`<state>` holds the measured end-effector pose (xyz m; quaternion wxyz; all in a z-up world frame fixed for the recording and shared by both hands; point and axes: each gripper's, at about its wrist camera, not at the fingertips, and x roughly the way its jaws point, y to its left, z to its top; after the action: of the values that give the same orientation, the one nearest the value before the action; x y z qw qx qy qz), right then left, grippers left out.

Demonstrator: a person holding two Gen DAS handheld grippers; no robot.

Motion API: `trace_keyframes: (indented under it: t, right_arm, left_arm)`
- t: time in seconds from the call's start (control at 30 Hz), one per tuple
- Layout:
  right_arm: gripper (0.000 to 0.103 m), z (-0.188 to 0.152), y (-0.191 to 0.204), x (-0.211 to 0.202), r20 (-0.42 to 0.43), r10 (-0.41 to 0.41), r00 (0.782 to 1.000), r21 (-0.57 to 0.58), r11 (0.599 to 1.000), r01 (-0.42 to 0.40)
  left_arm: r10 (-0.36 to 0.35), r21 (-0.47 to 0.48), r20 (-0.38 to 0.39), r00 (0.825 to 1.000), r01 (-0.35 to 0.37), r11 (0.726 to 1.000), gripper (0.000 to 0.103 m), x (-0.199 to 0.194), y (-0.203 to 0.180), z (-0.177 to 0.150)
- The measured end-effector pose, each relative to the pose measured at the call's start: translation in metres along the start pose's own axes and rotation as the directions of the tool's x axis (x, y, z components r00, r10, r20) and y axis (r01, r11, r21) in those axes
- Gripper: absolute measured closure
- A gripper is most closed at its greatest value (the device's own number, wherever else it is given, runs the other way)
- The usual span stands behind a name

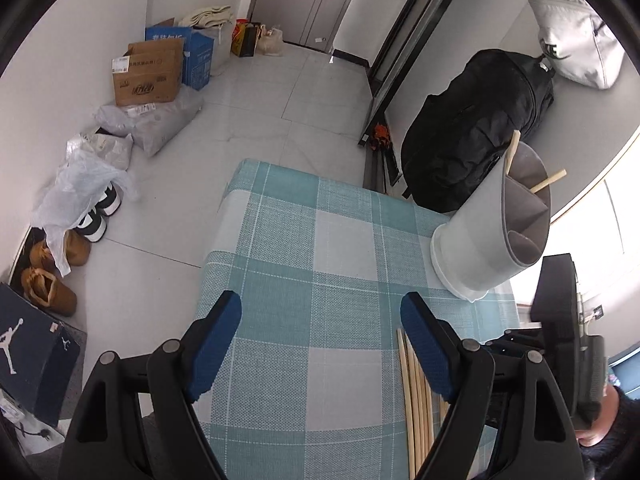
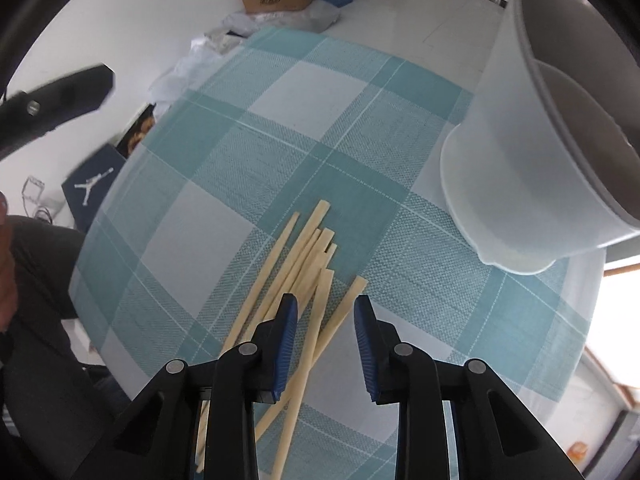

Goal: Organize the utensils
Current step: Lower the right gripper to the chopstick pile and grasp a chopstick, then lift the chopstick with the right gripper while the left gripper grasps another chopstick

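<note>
Several pale wooden chopsticks lie in a loose pile on the teal checked tablecloth; they also show in the left wrist view. A white utensil holder with grey divided insides stands at the table's right, with two chopsticks sticking out of it; it also shows in the right wrist view. My right gripper is open, low over the near ends of the pile, one chopstick between its fingers. My left gripper is open and empty over the cloth, left of the chopsticks.
The table's far and left edges drop to a tiled floor with cardboard boxes, bags, shoes and a dark shoe box. A black bag hangs behind the holder. The left gripper shows as a dark shape in the right wrist view.
</note>
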<state>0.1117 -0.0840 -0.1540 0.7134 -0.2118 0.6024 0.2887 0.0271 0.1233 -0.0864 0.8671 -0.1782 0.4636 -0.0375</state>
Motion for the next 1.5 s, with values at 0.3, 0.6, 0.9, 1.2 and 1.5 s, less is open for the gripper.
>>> trace_keyframes:
  t: [0.3,0.6,0.9,1.2,1.5]
  right_arm:
    - [0.092,0.008,0.003,0.0,0.0,-0.039,0.999,-0.013,0.999,0.039]
    - [0.097,0.001,-0.01,-0.013,0.069,-0.016,0.997,0.069,0.998,0.011]
    - [0.097,-0.034,-0.048,-0.078,0.391,0.043,0.919,0.28,0.946,-0.163]
    - [0.097,-0.075,-0.07,-0.118,0.671,-0.05,0.74,0.433,0.836,-0.336]
    - [0.097,-0.094,-0.083,-0.128,0.708,-0.138,0.693,0.483,0.81,-0.332]
  left_arm:
    - [0.0,-0.008,0.008,1.0,0.0,1.0,0.025,-0.002,0.005,0.001]
    - [0.016,0.005,-0.024,1.0,-0.016,1.0,0.025,0.006,0.005,-0.001]
    - [0.03,0.134,-0.196,0.98,-0.004,0.991,0.025,0.036,-0.026,-0.028]
    - [0.079,0.218,-0.32,0.944,-0.008,0.976,0.025,0.053,-0.053,-0.064]
    - [0.203,0.333,-0.254,0.946,-0.112,0.936,0.024,0.05,-0.069,-0.079]
